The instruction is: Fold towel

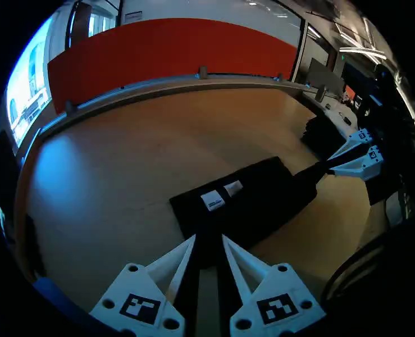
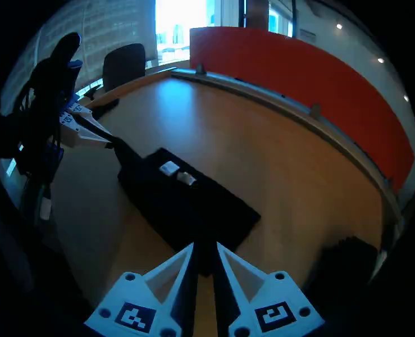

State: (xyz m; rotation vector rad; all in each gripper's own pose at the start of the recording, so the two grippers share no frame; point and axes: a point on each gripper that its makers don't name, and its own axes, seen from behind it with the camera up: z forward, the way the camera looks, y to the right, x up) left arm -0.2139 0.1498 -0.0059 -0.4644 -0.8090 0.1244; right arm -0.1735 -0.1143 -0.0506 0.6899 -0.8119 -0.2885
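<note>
Our left tool (image 1: pixel 209 242) and right tool (image 2: pixel 205 248) each clamp an opposite end of the black towel (image 1: pixel 258 196), likely so we can stretch it flat over the counter (image 1: pixel 123 163).

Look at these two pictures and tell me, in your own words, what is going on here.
A black towel lies as a long strip on a wooden table, with two white labels facing up. The left gripper pinches one end of it and the right gripper pinches the opposite end, so the towel is held between them. Neither end is lifted over the other yet.
</note>
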